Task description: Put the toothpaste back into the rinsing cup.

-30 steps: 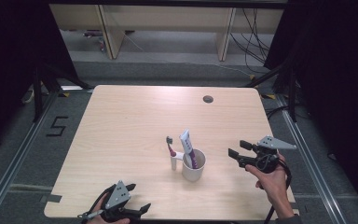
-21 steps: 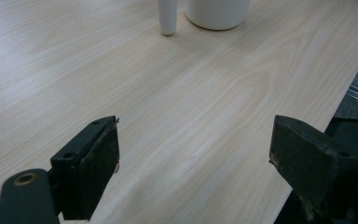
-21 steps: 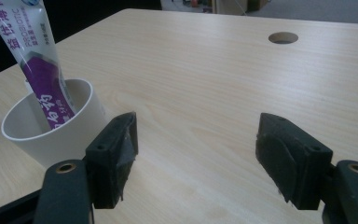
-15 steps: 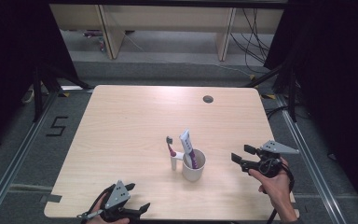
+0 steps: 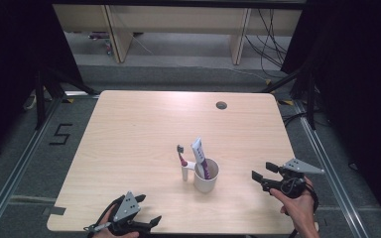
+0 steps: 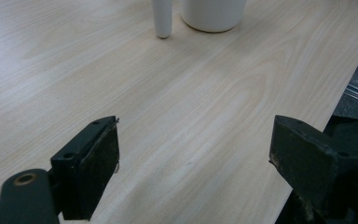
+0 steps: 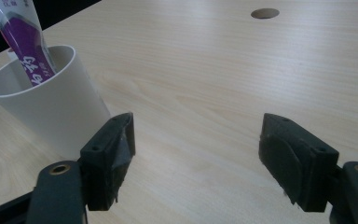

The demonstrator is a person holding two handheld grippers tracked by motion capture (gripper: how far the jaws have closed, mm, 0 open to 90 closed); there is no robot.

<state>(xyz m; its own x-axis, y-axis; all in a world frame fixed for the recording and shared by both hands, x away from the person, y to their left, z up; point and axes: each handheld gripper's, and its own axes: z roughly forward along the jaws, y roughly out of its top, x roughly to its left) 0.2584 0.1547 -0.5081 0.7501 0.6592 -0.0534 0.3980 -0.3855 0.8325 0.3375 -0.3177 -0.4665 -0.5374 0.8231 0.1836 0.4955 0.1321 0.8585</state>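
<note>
A white cup [image 5: 206,177] stands near the middle front of the wooden table [image 5: 129,129], with a purple and white toothpaste tube [image 5: 200,154] leaning in it. Just left of the cup, a toothbrush [image 5: 181,154] stands upright in a small white holder [image 5: 185,173]. My right gripper [image 5: 262,171] hovers to the right of the cup, apart from it. Its jaws have just been opening and stand open with nothing between them [image 7: 198,135]; the cup [image 7: 46,105] is beside its left jaw. My left gripper [image 5: 149,224] rests open at the front edge, pointing at the cup base [image 6: 213,14].
A round cable hole [image 5: 222,105] sits at the table's far right. The table's near edge runs just under both hands. Metal frame rails flank the table, and a "5" mark [image 5: 61,134] is on the floor at left. Wooden furniture legs stand behind.
My right gripper has moved lower and toward the near edge, slightly away from the cup. The left gripper, cup, tube and toothbrush have stayed put.
</note>
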